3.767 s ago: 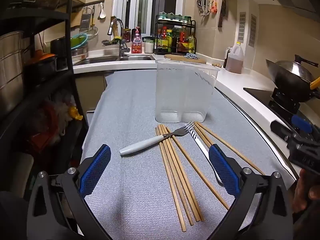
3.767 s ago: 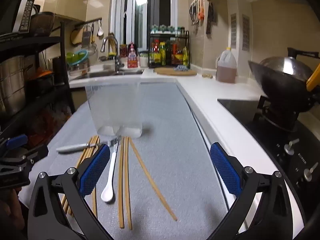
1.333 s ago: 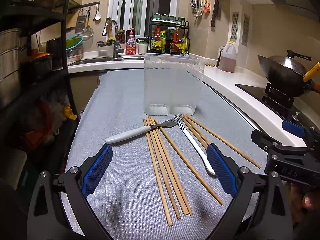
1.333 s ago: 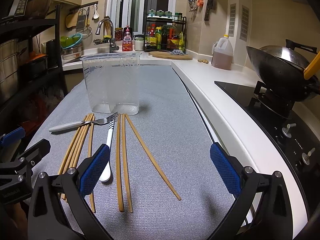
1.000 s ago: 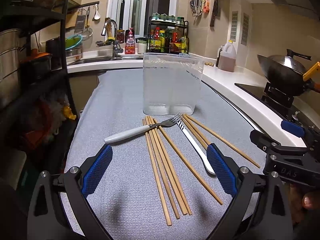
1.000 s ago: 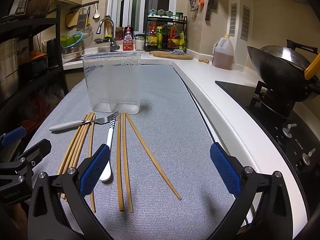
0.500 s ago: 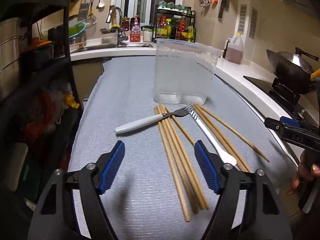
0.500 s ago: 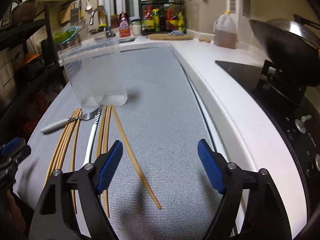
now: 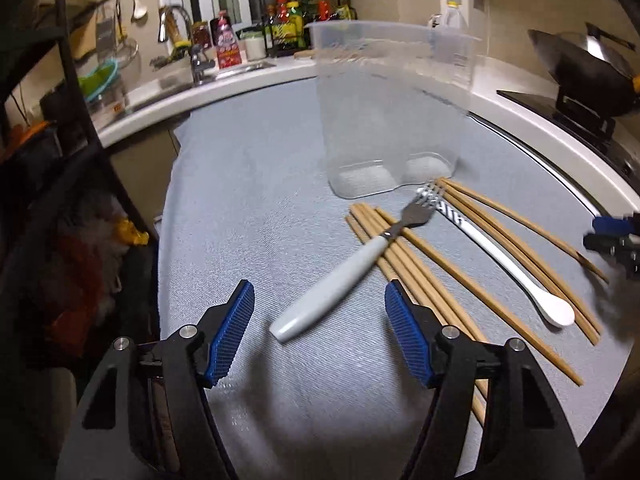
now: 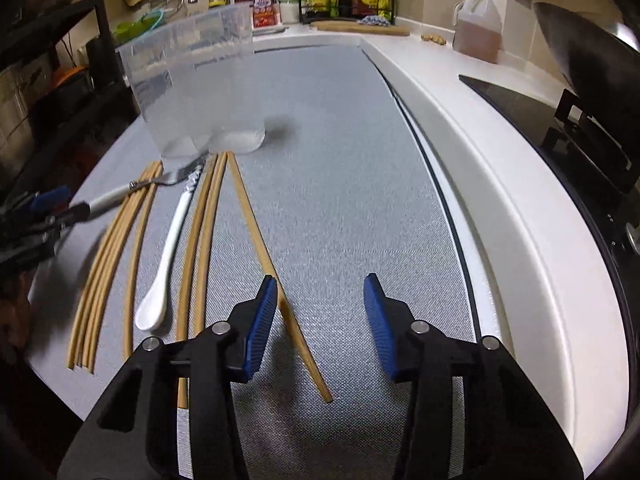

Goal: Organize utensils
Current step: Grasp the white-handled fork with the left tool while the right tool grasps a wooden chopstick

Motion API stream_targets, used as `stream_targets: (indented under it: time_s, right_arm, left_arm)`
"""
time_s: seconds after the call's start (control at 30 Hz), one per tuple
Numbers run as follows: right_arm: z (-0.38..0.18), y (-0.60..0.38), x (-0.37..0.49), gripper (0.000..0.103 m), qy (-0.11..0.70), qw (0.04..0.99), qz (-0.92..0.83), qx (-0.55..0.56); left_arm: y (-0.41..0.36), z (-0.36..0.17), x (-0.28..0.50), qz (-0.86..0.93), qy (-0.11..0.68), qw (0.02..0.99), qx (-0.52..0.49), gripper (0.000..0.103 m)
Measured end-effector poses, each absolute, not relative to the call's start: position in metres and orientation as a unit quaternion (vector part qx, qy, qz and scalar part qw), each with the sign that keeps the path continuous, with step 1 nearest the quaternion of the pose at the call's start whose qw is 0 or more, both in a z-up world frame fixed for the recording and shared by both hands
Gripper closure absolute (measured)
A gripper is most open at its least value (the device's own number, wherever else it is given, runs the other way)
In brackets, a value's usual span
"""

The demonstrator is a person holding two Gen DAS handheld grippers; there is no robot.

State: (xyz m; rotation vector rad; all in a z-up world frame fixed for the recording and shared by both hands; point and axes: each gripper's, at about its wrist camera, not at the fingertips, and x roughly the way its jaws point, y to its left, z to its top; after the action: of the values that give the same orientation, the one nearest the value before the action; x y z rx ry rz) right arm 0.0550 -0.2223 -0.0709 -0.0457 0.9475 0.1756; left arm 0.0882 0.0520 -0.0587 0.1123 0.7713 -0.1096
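From the left wrist, the left gripper (image 9: 320,322) has its jaws spread and pinching nothing, the white-handled fork (image 9: 352,266) lying between and just ahead of them on the grey mat (image 9: 248,216). From the right wrist, the right gripper (image 10: 320,316) is closing, jaws apart, with one stray chopstick (image 10: 264,264) running between them beside the left pad; the clear container (image 10: 200,84) stands far ahead to the left.

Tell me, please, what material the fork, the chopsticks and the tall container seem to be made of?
Fork: grey metal tines with a dull shine, and a smooth white handle, likely plastic or ceramic.
Chopsticks: matte tan sticks, probably bamboo or wood.
Container: clear, slightly frosted plastic; the counter shows through its walls.
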Motion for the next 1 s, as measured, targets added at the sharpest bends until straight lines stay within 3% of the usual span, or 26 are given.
stream_targets:
  time_s: [0.17, 0.23, 0.3, 0.37, 0.43, 0.63, 1.0]
  right_arm:
    - [-0.083, -0.219, 0.059, 0.063, 0.484, 0.869, 0.098, -0.031]
    - [-0.082, -0.217, 0.058, 0.067, 0.48, 0.871, 0.099, -0.039]
    - [-0.081, -0.214, 0.056, 0.079, 0.482, 0.868, 0.113, -0.038]
    - [-0.079, -0.211, 0.054, 0.089, 0.484, 0.865, 0.123, -0.039]
    - [-0.078, -0.207, 0.052, 0.092, 0.487, 0.862, 0.135, -0.038]
    - [-0.076, -0.196, 0.042, 0.096, 0.497, 0.851, 0.168, -0.028]
    - [-0.078, -0.191, 0.038, 0.095, 0.494, 0.853, 0.165, -0.029]
  left_arm:
    - [0.047, -0.069, 0.104, -0.085, 0.407, 0.908, 0.057, 0.043]
    - [0.04, -0.077, 0.109, -0.092, 0.422, 0.899, 0.077, 0.058]
    - [0.04, -0.075, 0.106, -0.103, 0.421, 0.898, 0.076, 0.07]
    - [0.037, -0.073, 0.102, -0.109, 0.42, 0.897, 0.081, 0.073]
    - [0.037, -0.07, 0.091, -0.122, 0.418, 0.896, 0.083, 0.078]
    - [0.05, -0.056, 0.052, -0.119, 0.42, 0.899, 0.036, 0.085]
    - [0.04, -0.081, -0.016, -0.027, 0.406, 0.913, -0.029, 0.084]
